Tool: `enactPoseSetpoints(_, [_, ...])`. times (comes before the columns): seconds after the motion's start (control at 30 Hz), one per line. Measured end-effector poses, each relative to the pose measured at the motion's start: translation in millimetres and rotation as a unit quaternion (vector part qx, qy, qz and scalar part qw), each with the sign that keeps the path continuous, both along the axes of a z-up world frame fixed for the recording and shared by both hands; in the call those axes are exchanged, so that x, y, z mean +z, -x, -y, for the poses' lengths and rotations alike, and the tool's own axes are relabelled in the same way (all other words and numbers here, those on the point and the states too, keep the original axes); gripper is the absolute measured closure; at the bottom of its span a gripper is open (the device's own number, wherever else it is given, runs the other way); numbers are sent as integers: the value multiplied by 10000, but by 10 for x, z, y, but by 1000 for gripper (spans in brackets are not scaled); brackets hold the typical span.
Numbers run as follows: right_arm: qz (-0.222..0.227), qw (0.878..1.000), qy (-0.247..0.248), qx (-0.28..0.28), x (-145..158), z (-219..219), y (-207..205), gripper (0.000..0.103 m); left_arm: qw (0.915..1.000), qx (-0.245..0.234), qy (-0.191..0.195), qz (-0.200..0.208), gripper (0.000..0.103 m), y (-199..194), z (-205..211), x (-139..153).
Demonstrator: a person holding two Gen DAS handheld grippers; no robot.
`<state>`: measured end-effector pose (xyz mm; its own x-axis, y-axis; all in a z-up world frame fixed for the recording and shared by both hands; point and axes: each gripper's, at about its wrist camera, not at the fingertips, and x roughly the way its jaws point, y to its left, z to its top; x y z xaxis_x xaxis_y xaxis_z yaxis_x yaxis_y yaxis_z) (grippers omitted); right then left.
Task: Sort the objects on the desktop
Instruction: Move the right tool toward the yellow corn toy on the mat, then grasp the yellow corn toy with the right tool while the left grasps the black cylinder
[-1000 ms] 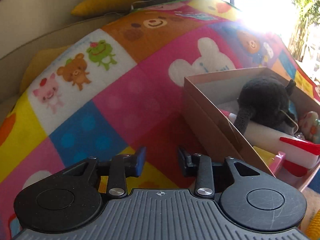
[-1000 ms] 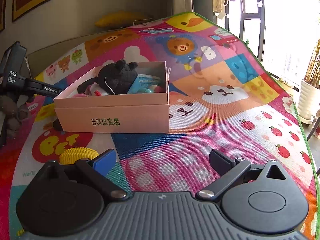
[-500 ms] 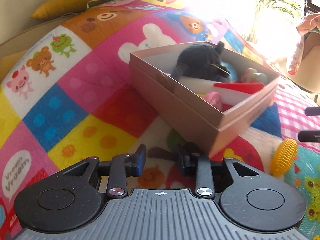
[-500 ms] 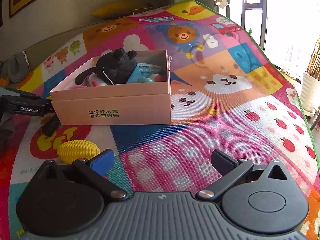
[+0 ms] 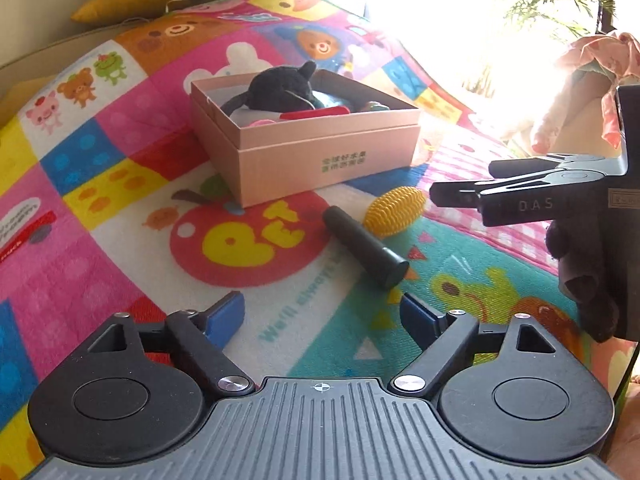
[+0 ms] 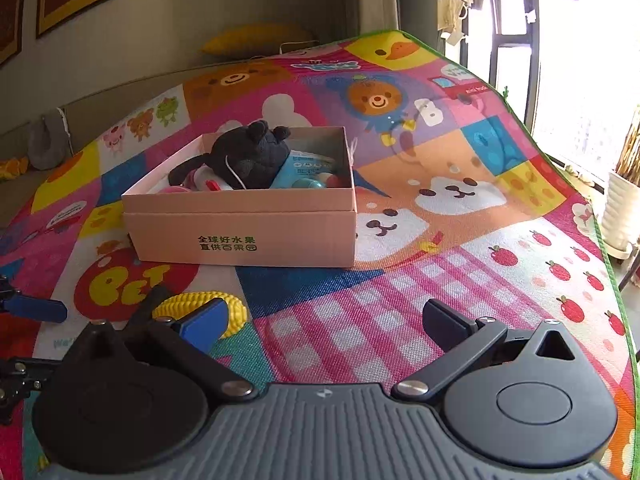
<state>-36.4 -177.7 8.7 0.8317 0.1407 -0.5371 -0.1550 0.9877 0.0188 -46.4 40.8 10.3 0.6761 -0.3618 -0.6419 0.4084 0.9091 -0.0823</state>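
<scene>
Since before, we swing our left gripper (image 5: 322,312) to the tube (image 5: 365,247) at twelve o'clock, jaws opening empty to take it; right gripper (image 6: 320,320) waits wide, empty.

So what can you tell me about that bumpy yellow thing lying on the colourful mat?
The bumpy yellow oval toy looks like a soft rubber corn cob, covered in rows of small knobs. It lies on its side on the colourful cartoon play mat, in front of the pink cardboard box and apart from it. A black cylinder lies right beside it; whether they touch is unclear. No gripper touches it.
</scene>
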Motion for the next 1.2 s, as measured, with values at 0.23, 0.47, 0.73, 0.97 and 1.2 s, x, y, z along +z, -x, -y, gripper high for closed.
enactPoseSetpoints(0.23, [-256, 9970, -51, 726, -4, -345, -49, 0, 9996, 226, -115, 106, 7, 88, 224, -29])
enactPoseSetpoints(0.47, [-528, 9913, 8, 1204, 12, -541, -151, 40, 9991, 418, -45, 86, 6, 86, 305, -13])
enactPoseSetpoints(0.73, [-389, 9985, 9, 395, -28, 40, 20, 40, 9994, 25, 322, -103, 5, 34, 548, 4])
enactPoseSetpoints(0.97, [-193, 9993, -254, -196, -40, 470, 86, 29, 9977, -531, 422, 25, 5, 12, 841, 54])
enactPoseSetpoints(1.2, [-132, 9976, -640, -235, -51, 592, 106, 15, 9974, -256, -473, 478, 3, -279, 702, 120])
